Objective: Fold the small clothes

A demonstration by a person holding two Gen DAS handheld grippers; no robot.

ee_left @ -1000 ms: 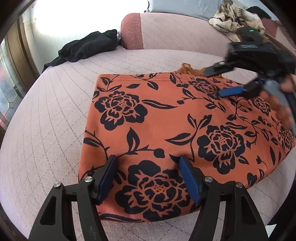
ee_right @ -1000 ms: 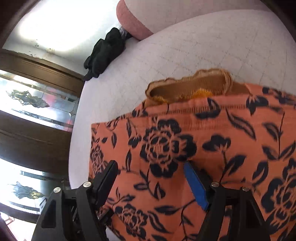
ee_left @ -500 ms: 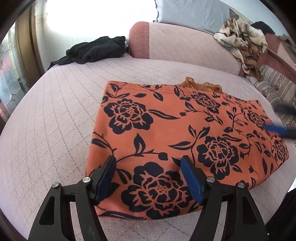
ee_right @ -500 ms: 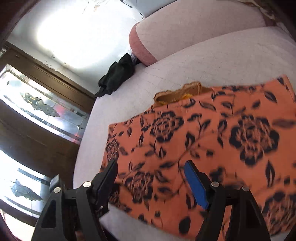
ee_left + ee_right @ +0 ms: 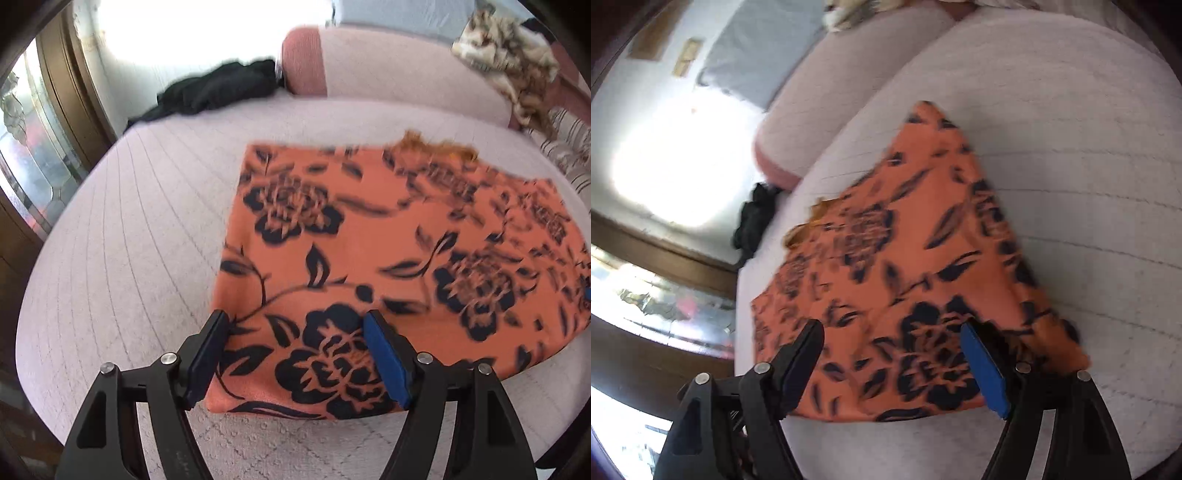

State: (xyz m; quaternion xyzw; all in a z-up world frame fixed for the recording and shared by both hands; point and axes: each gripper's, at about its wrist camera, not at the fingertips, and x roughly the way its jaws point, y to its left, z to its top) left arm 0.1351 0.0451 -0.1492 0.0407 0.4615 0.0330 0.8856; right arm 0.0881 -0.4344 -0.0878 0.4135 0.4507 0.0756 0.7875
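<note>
An orange garment with black flowers (image 5: 388, 236) lies flat and folded on the pink quilted cushion (image 5: 122, 236). A darker orange frilly edge (image 5: 436, 146) sticks out at its far side. My left gripper (image 5: 297, 358) is open and hovers over the garment's near left corner, holding nothing. In the right wrist view the same garment (image 5: 905, 258) lies below my right gripper (image 5: 892, 363), which is open and empty over the garment's near edge. The frilly edge (image 5: 812, 221) shows at the far left there.
A black garment (image 5: 218, 90) lies at the cushion's far left by the pink backrest (image 5: 388, 70). A beige patterned cloth (image 5: 509, 62) hangs over the backrest at the far right. A wooden glass-panelled door (image 5: 33, 155) stands to the left.
The right gripper has pulled back off the garment's far side and swung round to its near right edge. The left gripper has shifted slightly left along the near edge. The garment lies unchanged.
</note>
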